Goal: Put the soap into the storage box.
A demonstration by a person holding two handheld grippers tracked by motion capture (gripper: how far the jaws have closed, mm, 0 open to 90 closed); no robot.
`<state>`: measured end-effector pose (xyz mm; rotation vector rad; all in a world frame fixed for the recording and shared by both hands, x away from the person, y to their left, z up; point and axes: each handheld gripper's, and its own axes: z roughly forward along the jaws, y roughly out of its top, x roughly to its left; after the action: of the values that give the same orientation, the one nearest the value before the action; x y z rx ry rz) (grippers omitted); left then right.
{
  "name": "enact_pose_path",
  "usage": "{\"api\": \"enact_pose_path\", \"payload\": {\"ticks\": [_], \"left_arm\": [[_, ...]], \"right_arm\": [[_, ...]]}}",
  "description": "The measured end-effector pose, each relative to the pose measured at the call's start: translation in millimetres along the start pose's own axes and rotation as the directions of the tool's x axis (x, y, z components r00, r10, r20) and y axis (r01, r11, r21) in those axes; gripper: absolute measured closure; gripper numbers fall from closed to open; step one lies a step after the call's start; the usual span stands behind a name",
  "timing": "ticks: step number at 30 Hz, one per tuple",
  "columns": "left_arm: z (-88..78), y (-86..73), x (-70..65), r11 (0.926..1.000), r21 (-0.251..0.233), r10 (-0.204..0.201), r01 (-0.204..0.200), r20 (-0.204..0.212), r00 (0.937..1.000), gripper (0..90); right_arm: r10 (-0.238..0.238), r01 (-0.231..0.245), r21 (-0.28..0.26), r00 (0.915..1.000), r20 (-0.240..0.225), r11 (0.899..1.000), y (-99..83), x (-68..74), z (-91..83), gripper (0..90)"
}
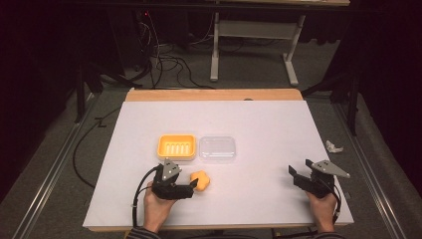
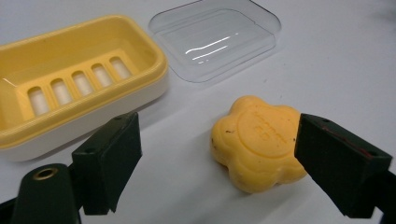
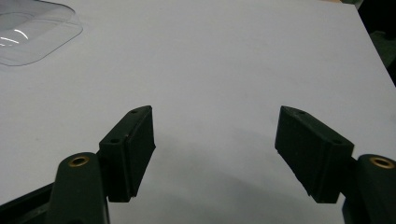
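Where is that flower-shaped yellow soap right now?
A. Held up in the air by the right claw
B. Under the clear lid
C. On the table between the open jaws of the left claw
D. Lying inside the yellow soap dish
C: in the left gripper view the soap lies on the white table between the spread jaws of the left claw, while the yellow soap dish has nothing in it and the clear lid lies apart.

Soap (image 2: 259, 140): matt, waxy yellow bar with embossed face and small dark specks. Soap dish (image 2: 79, 88): glossy yellow plastic on a white base. Lid (image 2: 217, 39): clear, shiny plastic. Table (image 1: 268, 124): smooth matt white sheet — bare wood along the far edge.
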<state>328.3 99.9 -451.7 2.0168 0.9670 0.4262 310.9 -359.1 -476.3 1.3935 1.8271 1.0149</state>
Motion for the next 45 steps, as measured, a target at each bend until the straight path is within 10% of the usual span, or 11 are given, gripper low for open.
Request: {"api": "enact_pose_path", "payload": {"ticks": [45], "left_arm": [[46.5,0.5,-27.8,0.9794,0.174,0.098,-0.103,0.034,0.9946,20.8]], "right_arm": [[-0.007,0.007,0.003,1.0,-0.001,1.0,0.1,0.6,0.3,28.9]]}}
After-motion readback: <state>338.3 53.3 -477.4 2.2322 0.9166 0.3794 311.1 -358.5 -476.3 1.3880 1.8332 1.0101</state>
